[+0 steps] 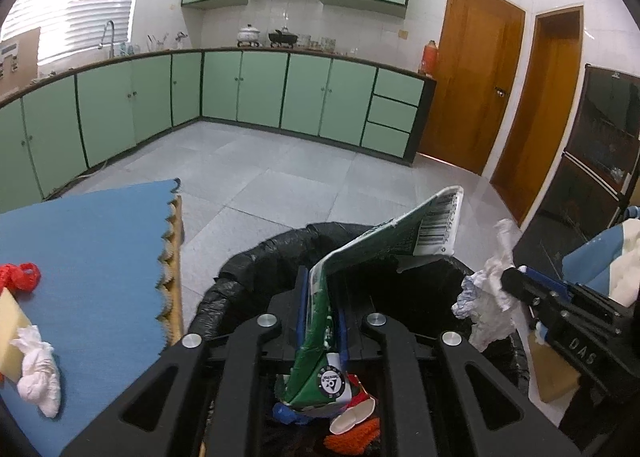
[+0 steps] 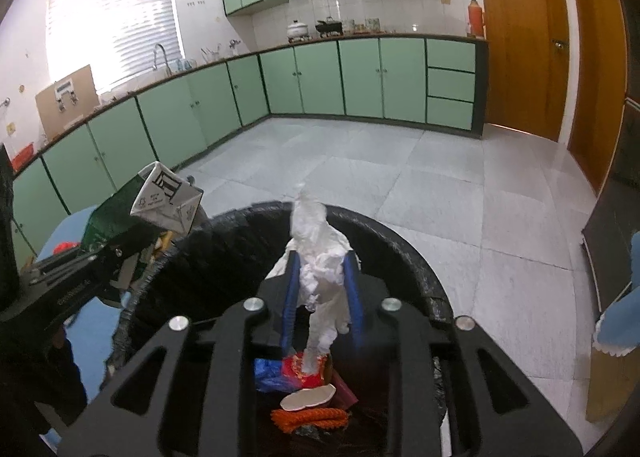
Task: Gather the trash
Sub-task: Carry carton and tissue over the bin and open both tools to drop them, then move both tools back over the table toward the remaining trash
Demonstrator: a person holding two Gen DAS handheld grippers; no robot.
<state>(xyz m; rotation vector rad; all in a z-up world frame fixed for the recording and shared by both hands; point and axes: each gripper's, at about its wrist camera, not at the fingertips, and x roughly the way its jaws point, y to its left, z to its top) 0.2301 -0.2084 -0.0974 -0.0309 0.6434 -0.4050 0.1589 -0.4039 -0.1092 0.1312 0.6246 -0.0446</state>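
While both claws hang over the black-lined bin [image 1: 240, 269], the left gripper [image 1: 320, 297] pinches a flattened green carton [image 1: 384, 241]. On the right, the right gripper [image 2: 322, 281] has parted slightly, crumpled white tissue [image 2: 320, 257] standing loosely between its blue fingers [image 2: 354, 297], above trash in the bin.

One bin [image 1: 248, 269], one carton [image 1: 360, 253], two tissue wads [image 1: 38, 377] (one held [image 2: 320, 269]).

Only "DAS" reads clearly, embossed on the right gripper [image 1: 516, 281]
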